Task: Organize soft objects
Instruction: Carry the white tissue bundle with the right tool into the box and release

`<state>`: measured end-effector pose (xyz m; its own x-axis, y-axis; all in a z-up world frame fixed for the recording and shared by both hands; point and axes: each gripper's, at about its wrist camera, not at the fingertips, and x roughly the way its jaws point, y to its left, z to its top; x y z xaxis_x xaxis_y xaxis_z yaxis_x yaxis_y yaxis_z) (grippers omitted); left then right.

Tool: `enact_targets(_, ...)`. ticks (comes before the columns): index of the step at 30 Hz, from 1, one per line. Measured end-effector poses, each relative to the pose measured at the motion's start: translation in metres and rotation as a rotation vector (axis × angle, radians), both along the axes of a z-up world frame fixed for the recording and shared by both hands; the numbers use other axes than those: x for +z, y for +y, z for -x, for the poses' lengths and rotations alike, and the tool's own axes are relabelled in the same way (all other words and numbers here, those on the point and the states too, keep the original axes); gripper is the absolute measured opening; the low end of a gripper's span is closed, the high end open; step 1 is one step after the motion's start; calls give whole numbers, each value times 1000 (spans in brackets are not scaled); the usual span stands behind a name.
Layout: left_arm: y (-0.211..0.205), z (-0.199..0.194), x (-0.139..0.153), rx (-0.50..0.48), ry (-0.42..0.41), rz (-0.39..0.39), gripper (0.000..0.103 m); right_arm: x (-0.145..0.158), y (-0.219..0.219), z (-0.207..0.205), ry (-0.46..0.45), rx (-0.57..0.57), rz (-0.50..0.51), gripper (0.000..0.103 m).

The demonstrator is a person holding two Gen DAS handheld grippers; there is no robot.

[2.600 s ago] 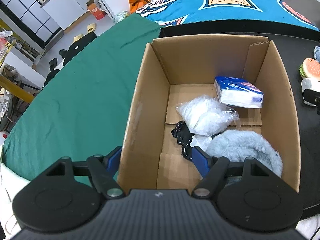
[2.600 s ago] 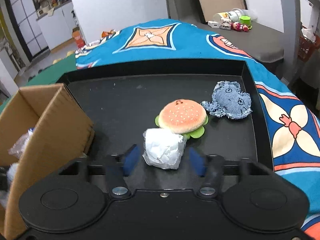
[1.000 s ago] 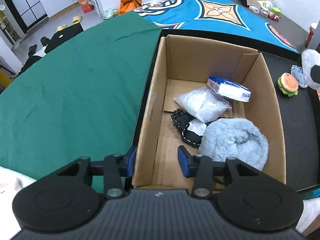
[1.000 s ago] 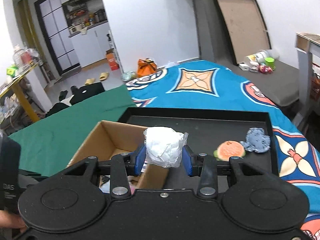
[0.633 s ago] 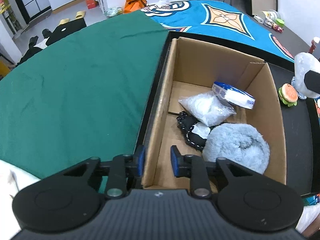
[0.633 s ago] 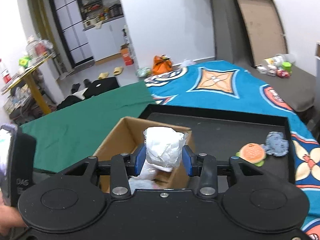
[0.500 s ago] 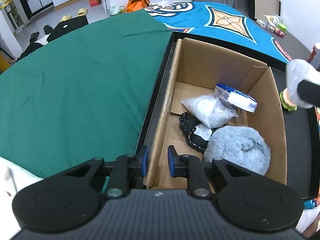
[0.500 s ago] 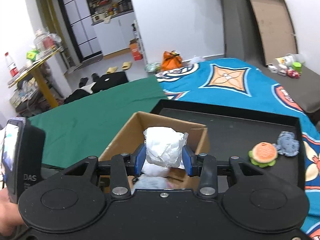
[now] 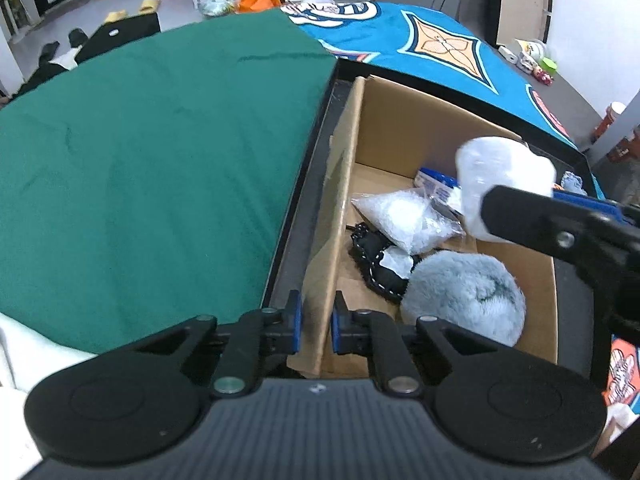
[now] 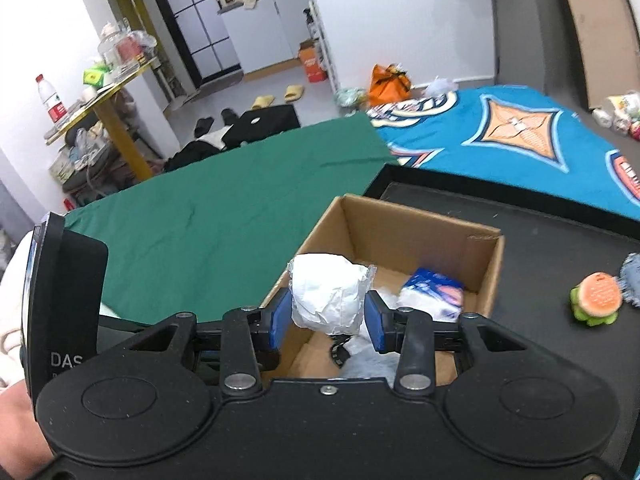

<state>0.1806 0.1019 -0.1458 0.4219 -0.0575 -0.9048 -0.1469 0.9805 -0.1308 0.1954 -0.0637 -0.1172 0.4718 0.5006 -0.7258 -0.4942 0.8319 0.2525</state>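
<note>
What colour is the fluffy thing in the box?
Pale grey-blue fluffy thing; clearest in the left wrist view.

The cardboard box (image 9: 404, 120) stands open-topped, its far half mostly bare floor. Nearer, a fluffy grey cushion (image 9: 464, 296), clear bag (image 9: 404, 216) and tissue pack (image 10: 434, 286) crowd it; the near left corner seems free.

A crumpled white packet (image 10: 329, 294) is clamped between the blue pads of the right gripper (image 10: 326, 316). Directly beyond and below the jaws, an open cardboard box (image 10: 404, 236) is seen; a burger plush (image 10: 597, 298) lies far to their right.
</note>
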Motion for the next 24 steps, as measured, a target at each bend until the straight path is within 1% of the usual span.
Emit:
enact_targets(3, 2, 2, 0, 1, -5, 16, 13, -1, 8, 0, 52, 33, -11, 42)
enact_targets(5, 2, 2, -1, 0, -9, 20, 13, -2, 10, 1, 72, 33, -12, 43)
enact_targets(6, 3, 2, -2, 2, -10, 24, 13, -3, 11, 1, 78, 34, -10, 45)
enact_targets(9, 4, 3, -2, 4, -12, 33, 14, -7, 3, -1, 102, 8, -14, 51)
enact_targets(11, 3, 3, -2, 3, -11, 31, 14, -9, -2, -4, 127, -6, -28, 51)
enact_targets(17, 3, 3, 0, 10, -12, 25, 14, -7, -22, -9, 85, -70, -28, 53)
enact_targets(20, -1, 2, 2, 14, -16, -3, 14, -10, -33, -15, 65, -113, -8, 55)
enact_targets(24, -6, 0, 5, 24, -18, -42, 17, -15, -51, -24, 58, -152, -17, 55)
